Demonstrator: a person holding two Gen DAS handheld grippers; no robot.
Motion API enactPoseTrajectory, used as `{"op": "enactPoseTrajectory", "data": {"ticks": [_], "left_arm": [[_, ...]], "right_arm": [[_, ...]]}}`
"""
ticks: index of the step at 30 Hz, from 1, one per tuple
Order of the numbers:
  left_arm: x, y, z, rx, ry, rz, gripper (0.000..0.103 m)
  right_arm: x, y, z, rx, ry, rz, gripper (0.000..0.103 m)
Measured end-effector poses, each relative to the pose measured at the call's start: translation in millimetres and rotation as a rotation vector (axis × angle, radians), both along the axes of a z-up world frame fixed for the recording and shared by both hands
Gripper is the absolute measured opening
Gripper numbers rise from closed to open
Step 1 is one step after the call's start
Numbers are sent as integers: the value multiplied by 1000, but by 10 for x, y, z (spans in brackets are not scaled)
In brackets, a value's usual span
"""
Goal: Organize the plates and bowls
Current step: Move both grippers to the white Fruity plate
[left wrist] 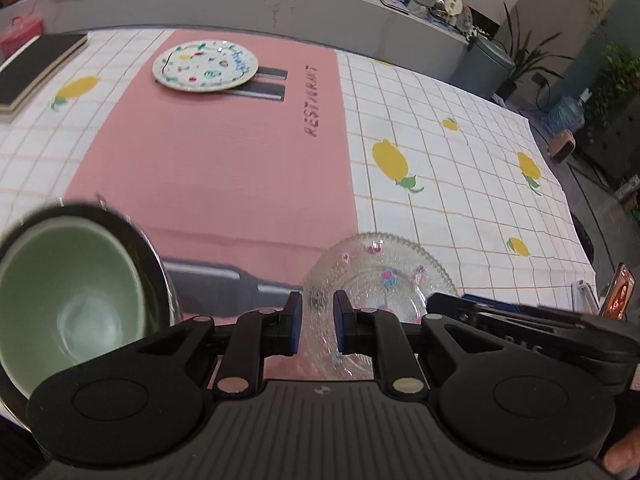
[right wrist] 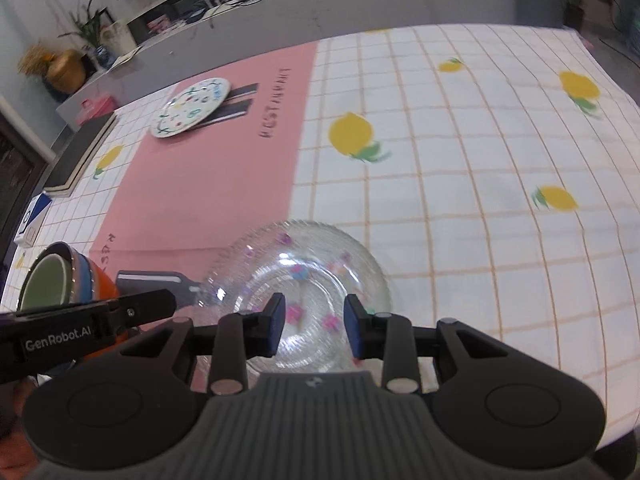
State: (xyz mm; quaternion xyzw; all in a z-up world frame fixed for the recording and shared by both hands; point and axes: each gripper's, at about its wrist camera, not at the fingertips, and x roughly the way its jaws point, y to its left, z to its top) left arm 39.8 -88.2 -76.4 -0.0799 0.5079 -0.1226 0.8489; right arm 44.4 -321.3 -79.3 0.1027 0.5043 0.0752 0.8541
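A clear glass plate (left wrist: 380, 280) with pink flowers lies at the near edge of the pink placemat (left wrist: 224, 160). My left gripper (left wrist: 318, 326) is open just above its near left rim, empty. My right gripper (right wrist: 314, 330) is open right over the same glass plate (right wrist: 304, 256), empty. A stack of bowls, green inside (left wrist: 68, 292), stands at the near left; it also shows in the right wrist view (right wrist: 52, 280). A white patterned plate (left wrist: 205, 65) lies at the far end of the placemat, also seen from the right wrist (right wrist: 192, 106).
A white checked tablecloth (left wrist: 460, 184) with lemon prints covers the table. A dark book (left wrist: 36, 68) lies at the far left. A phone (left wrist: 620, 292) stands at the near right edge. A grey counter (left wrist: 280, 8) runs behind the table.
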Motion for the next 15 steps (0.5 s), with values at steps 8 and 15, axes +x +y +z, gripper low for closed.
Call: {"op": "enactPoseTrajectory", "data": {"ticks": [8,15], "left_arm": [[458,285,411,7,-11,-2,17],[858,601,761,95,-84,-7,18]], "right_arm": [[442,297,352,-80,-31,111,34],[870,564,587,-125,-73,175,38]]}}
